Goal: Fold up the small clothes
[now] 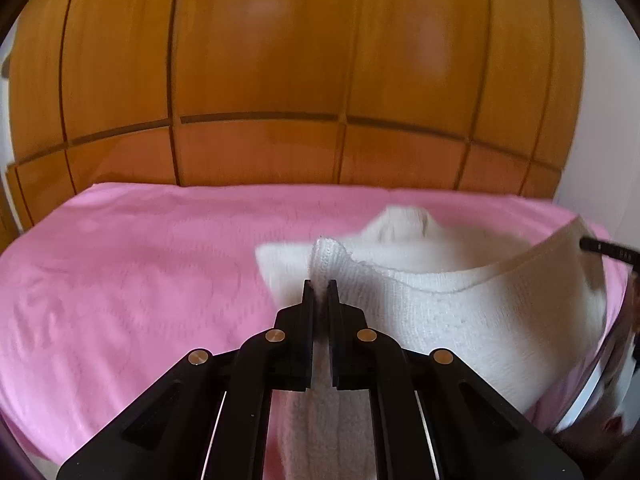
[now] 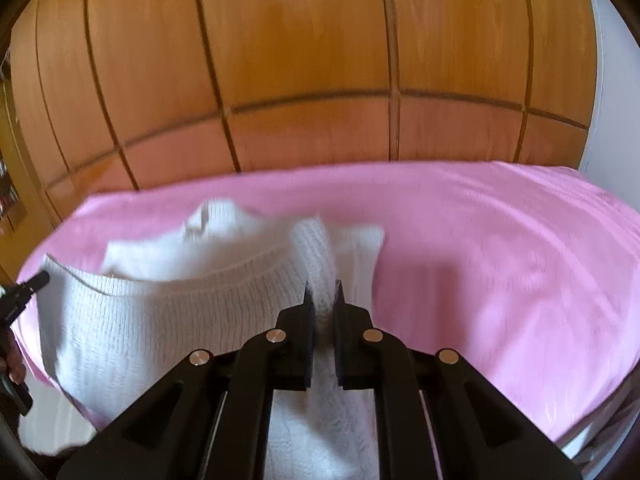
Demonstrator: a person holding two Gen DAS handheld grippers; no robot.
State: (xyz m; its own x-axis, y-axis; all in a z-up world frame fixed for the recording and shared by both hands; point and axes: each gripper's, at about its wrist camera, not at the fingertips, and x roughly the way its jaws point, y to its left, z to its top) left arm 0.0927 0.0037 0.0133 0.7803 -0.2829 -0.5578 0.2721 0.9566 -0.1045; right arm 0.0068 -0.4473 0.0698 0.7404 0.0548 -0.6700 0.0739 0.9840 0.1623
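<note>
A small white knitted garment (image 1: pixel 460 308) is lifted off the pink cloth (image 1: pixel 120 280), its ribbed edge stretched between both grippers. My left gripper (image 1: pixel 320 286) is shut on a bunched corner of the garment. In the right wrist view my right gripper (image 2: pixel 323 286) is shut on the other corner of the white garment (image 2: pixel 160 312). The far part of the garment droops back onto the pink cloth (image 2: pixel 500 260). The right gripper's tip (image 1: pixel 600 249) shows at the right edge of the left wrist view, the left gripper's tip (image 2: pixel 34 282) at the left edge of the right wrist view.
A wooden panelled wall (image 1: pixel 280 80) stands behind the pink-covered surface. A white wall (image 2: pixel 608 80) shows at the right. A shelf with small items (image 2: pixel 8 192) is at the far left. A hand (image 2: pixel 12 364) holds the other tool.
</note>
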